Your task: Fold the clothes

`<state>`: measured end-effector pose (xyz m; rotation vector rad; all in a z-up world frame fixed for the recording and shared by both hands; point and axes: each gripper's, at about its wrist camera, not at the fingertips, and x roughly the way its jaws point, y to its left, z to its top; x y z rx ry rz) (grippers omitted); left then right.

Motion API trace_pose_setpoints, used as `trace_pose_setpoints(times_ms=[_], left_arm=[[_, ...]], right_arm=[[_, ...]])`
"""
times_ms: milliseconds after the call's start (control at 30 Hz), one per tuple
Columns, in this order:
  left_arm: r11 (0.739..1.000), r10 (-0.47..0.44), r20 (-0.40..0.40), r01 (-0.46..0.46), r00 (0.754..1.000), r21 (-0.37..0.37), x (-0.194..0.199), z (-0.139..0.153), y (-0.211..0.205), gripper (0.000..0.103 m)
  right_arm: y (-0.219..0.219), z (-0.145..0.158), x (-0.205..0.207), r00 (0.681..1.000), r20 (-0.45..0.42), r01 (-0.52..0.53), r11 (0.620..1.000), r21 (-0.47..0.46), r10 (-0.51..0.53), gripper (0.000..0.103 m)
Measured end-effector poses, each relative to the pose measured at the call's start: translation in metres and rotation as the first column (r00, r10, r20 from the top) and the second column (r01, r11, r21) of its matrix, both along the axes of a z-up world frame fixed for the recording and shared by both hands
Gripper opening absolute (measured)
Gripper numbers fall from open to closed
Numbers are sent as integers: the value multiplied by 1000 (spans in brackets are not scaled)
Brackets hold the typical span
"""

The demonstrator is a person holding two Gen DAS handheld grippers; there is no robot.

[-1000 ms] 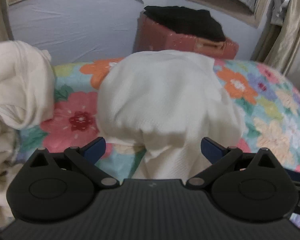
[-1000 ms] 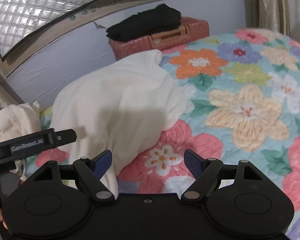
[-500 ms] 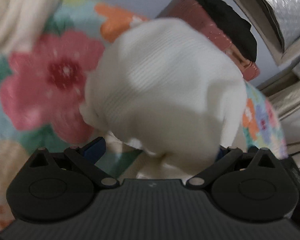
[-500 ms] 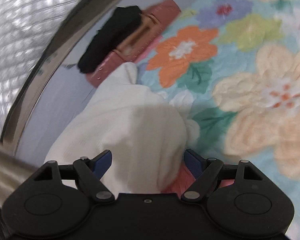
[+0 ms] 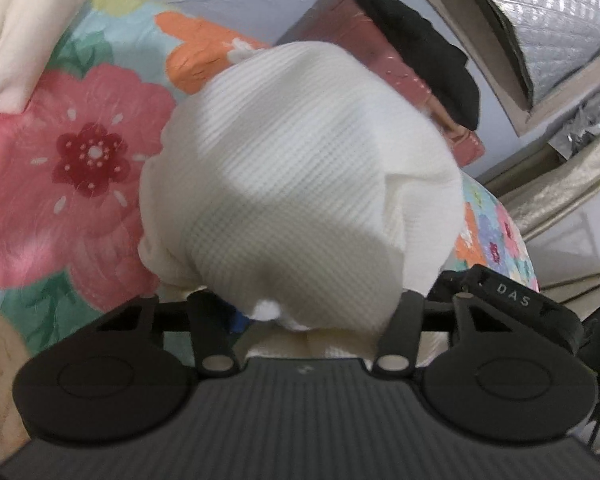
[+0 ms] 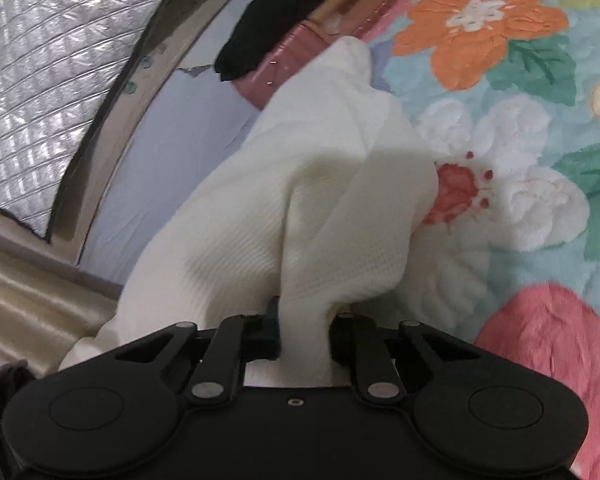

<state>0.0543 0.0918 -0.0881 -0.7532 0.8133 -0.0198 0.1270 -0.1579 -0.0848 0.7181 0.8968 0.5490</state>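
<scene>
A white waffle-knit garment [image 5: 300, 176] lies bunched on a floral quilt [image 5: 80, 160]. My left gripper [image 5: 304, 316] has its fingers narrowed around the garment's near edge, which drapes over and hides the tips. In the right wrist view the same garment [image 6: 300, 208] rises in a fold from my right gripper [image 6: 304, 332], whose jaws are shut on a pinch of the fabric. The right gripper's body [image 5: 508, 300] shows at the right edge of the left wrist view, close beside the left one.
A pink suitcase [image 5: 380, 52] with a black garment [image 5: 420, 60] on top stands at the bed's far edge, also in the right wrist view [image 6: 300, 56]. Cream clothes [image 5: 16, 32] lie at the left. A quilted silver panel [image 6: 48, 60] and curtain [image 5: 560, 176] border the bed.
Both grippers moved forward onto the white garment and closed from wide open; the right now pinches a raised fold, the left has cloth over its fingers. Both views tilted.
</scene>
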Motion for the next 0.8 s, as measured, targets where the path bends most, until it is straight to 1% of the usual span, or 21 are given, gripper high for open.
trace_pose_setpoints(times_ms=[133,233,267,300,333,367,433,467,500,533,567,633,667,733,800], left_arm=[[999,-46,37,45,998,11,-2,15,-5,41],[998,-69,71,69,995,1,-7,25,-8,37],[997,-77,84,77,994,-5,-7,29,-9,33],[995,-96,103,99,990,-23,-9,31,-10,26],[992,-116,114,120,987,-32,-10,33,-13,26],[991,-129,114,133,985,-22,-9,37,-18,26],[981,-192,90,188,977,47,-5,47,-36,26],[971,-232,78,227,969,76,-5,51,-48,25],[960,-276,84,271,957,74,-3,55,-59,21],[949,-315,100,311,944,55,-4,59,-69,19],[939,-343,107,339,933,53,-4,65,-81,16],[915,-400,116,388,909,108,-8,80,-108,15],[903,-424,121,408,898,132,-12,87,-121,15],[878,-473,139,454,870,152,-21,99,-146,15],[850,-523,156,499,838,169,-31,110,-171,15]], right_arm=[[-2,18,-10,998,51,-24,1000,-16,25,16],[-17,30,-21,996,85,-25,1000,9,25,16],[-22,34,-25,995,95,-27,1000,15,25,15],[-29,38,-32,994,105,-22,1000,12,21,15],[-35,42,-38,993,115,-18,1000,10,17,15],[-42,45,-45,992,125,-14,1000,7,13,15],[-53,54,-57,988,154,7,1000,1,-7,15],[-61,59,-65,985,169,25,1000,3,-25,15],[-69,62,-72,983,178,39,999,0,-39,15],[-76,65,-79,981,187,54,999,-3,-52,15],[-84,68,-86,978,196,69,998,-6,-66,15],[-103,72,-101,971,219,101,995,-15,-95,15],[-117,75,-110,968,223,123,992,-2,-119,15],[-141,80,-128,959,235,158,987,13,-157,15],[-162,94,-155,950,245,196,981,8,-192,15]])
